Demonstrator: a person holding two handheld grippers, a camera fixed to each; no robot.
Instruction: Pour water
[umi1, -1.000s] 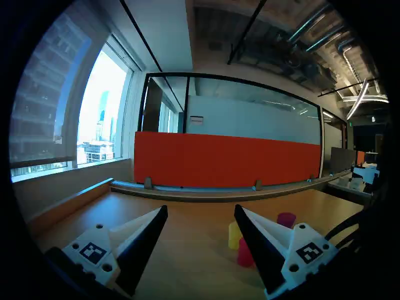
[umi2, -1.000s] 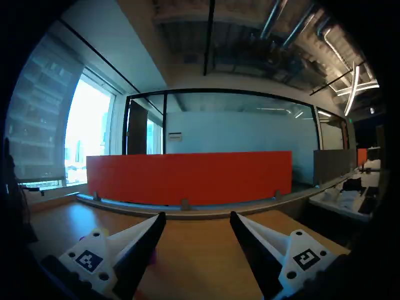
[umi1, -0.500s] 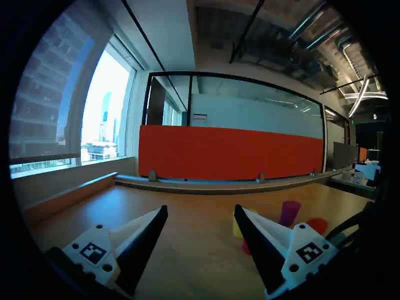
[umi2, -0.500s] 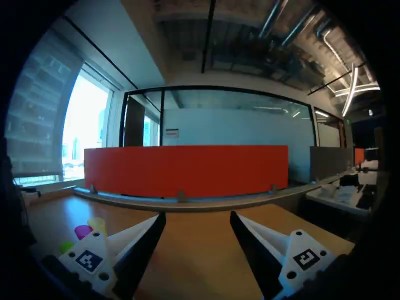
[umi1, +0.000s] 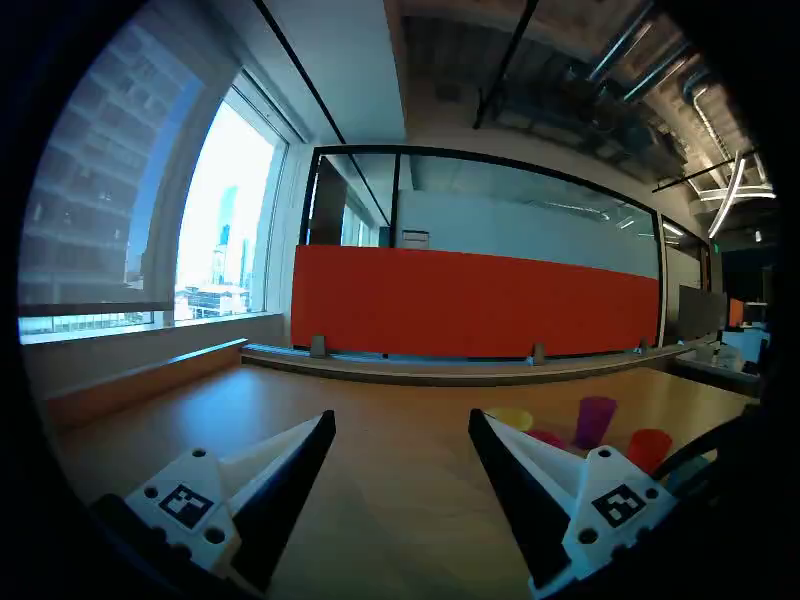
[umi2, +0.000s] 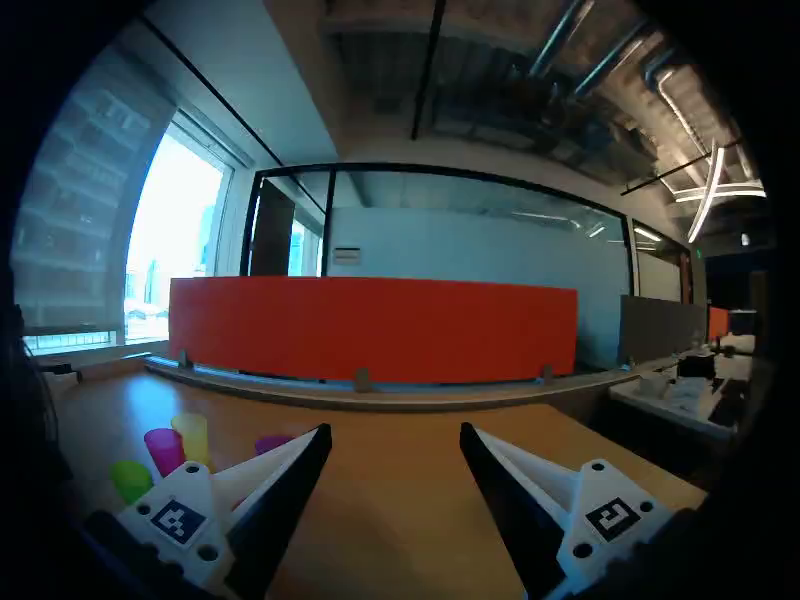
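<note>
My left claw (umi1: 400, 415) is spread wide over the wooden counter (umi1: 390, 500) and holds nothing. Near its right finger stand a yellow cup (umi1: 510, 418), a purple cup (umi1: 595, 420) and an orange cup (umi1: 650, 448). My right claw (umi2: 394, 430) is spread too, also empty, with a green cup (umi2: 130, 478) to its left.

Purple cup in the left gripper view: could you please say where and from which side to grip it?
Likely its side wall at mid-height, from the near side: the purple cup stands upright, and the orange cup sits close beside it, crowding a sideways approach.
</note>
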